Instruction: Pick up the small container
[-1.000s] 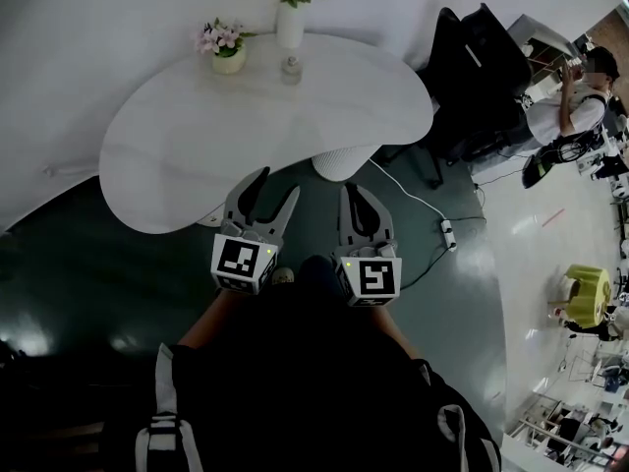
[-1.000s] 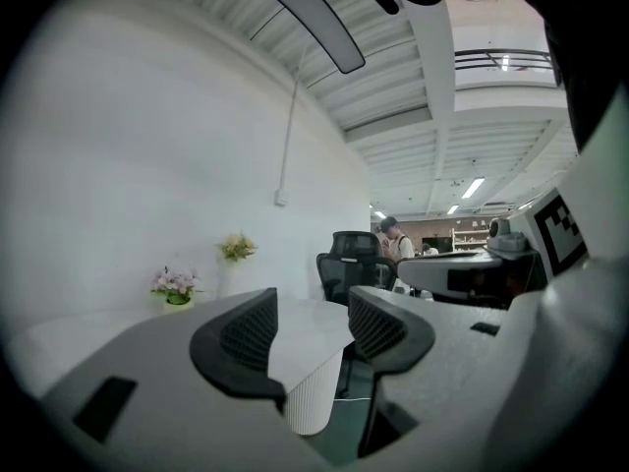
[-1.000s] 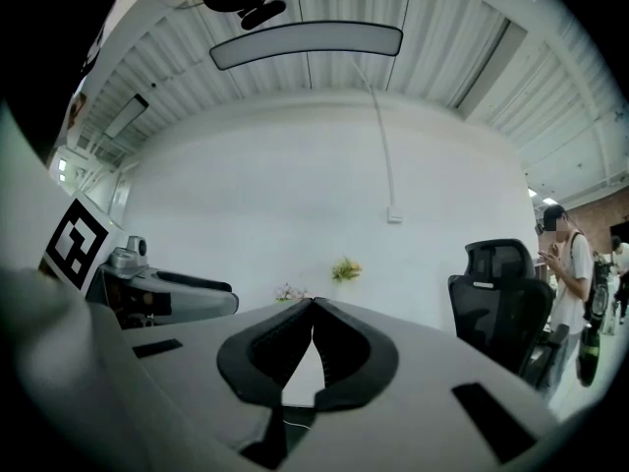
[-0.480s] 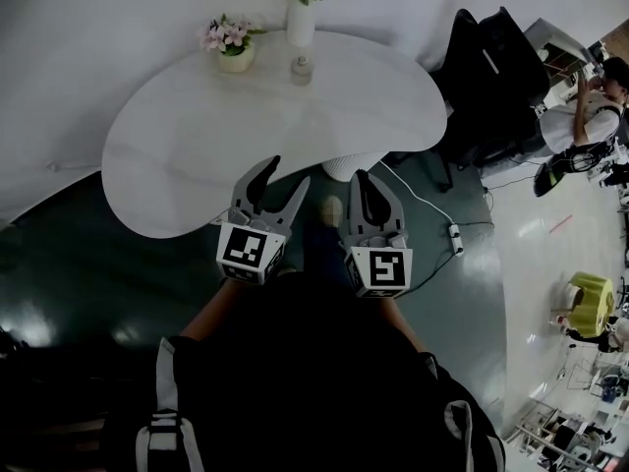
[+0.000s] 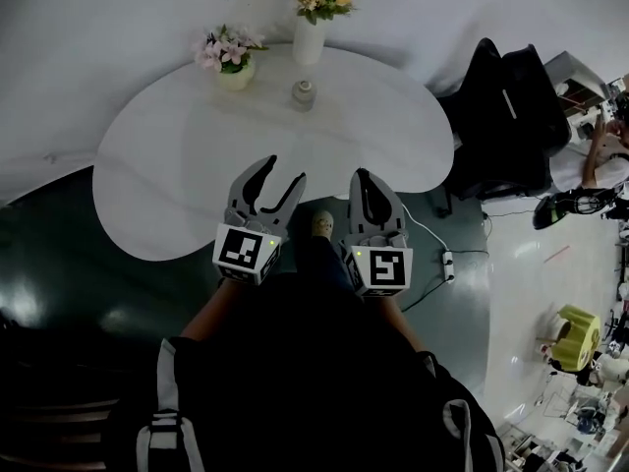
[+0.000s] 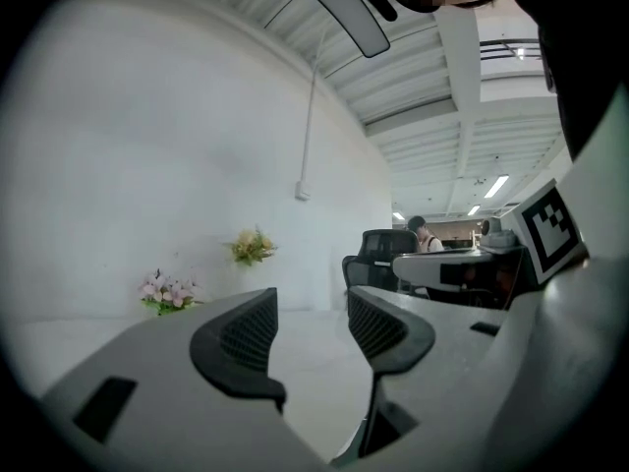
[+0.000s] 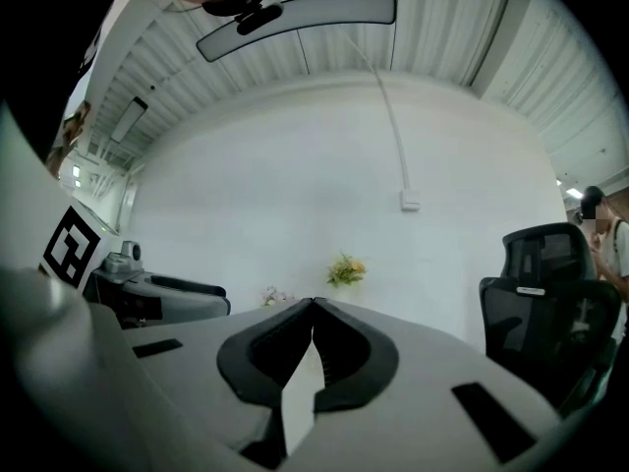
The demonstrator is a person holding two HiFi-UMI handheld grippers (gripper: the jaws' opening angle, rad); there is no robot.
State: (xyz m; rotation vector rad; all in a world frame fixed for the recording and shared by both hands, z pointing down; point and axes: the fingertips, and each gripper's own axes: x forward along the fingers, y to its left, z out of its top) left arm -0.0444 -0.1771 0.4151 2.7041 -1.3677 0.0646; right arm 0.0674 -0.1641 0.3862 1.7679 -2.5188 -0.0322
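Grippers before a white rounded table (image 5: 177, 155)
Grey left gripper (image 5: 283, 171) released, empty; right gripper (image 5: 365, 173) clenched; small clear container (image 5: 303, 93) upper centre.

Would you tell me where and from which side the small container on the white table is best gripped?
Probably take the small container around its lower body, jaws level, coming from the near side: it stands upright, the tall vase stands just behind it, and bare table lies in front.

Left tool (image 5: 285, 169) agape (right tool (image 5: 362, 173) closed)
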